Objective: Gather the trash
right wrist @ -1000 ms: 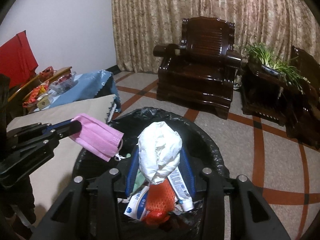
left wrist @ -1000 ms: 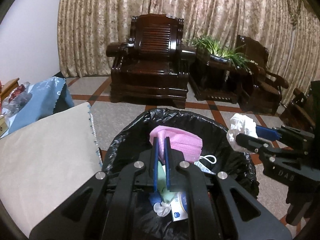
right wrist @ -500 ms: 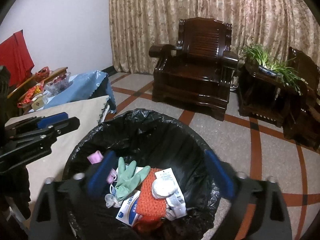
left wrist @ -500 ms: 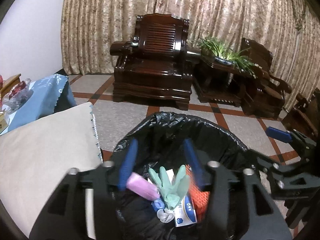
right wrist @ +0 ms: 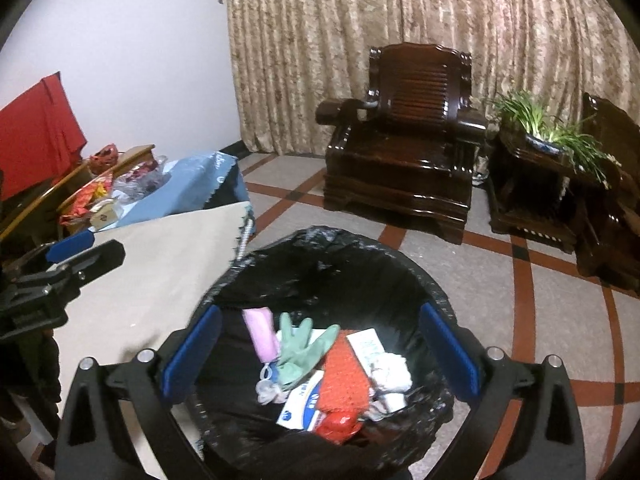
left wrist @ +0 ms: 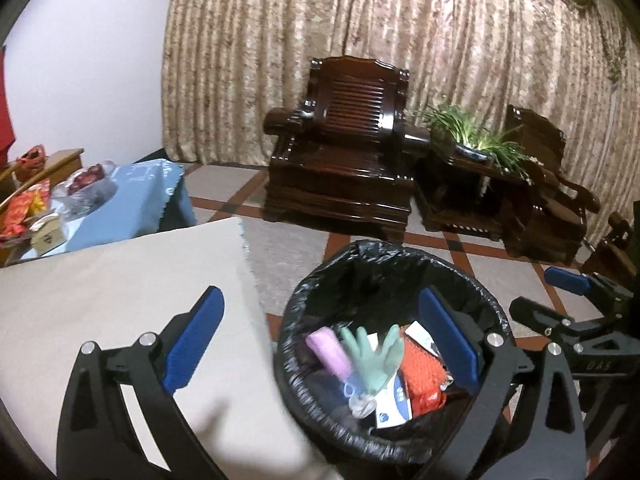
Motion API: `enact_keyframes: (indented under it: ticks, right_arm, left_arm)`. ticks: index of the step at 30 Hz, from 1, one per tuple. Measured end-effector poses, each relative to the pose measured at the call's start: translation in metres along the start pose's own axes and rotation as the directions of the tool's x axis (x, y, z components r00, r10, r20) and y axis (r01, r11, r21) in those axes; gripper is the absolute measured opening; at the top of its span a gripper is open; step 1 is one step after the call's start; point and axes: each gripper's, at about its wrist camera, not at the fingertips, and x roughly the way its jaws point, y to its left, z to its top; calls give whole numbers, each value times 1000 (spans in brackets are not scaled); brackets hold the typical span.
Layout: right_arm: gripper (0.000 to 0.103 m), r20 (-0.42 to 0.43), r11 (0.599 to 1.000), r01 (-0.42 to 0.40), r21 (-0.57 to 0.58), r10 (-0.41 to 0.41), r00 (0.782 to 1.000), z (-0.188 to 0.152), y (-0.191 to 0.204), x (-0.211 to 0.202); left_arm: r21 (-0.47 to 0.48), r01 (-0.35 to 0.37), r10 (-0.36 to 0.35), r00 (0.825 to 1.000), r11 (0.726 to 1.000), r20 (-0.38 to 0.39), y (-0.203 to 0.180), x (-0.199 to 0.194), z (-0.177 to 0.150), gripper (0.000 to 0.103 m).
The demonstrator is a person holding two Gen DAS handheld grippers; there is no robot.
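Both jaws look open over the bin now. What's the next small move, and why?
Probably draw both grippers back from the trash bin toward the beige table. The left gripper and right gripper are open and hold nothing; the pink mask and white wad lie in the bin. No more trash shows on the table's visible part, so look there next.

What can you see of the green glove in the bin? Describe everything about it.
The green glove is pale, rubbery-looking and limp, with fingers spread and pointing up and away from the cameras. It lies on top of the rubbish inside the black-lined bin, beside a pink mask and an orange net. Nothing grips it.
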Motion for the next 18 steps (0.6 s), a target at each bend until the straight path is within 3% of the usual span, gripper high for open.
enact_keyframes:
  ticks: [9,18]
  right_arm:
    - [97,24,1000,-30,-5,30,999,-2,32,-36]
    - [97,38,999,-37,-30,38,999,-4,58,-70]
  left_arm:
    - [-29,-66,67,998,997,14,20,-56,-11,96]
    - [-13,-80,80,996,997,40,14,-101,-17,96]
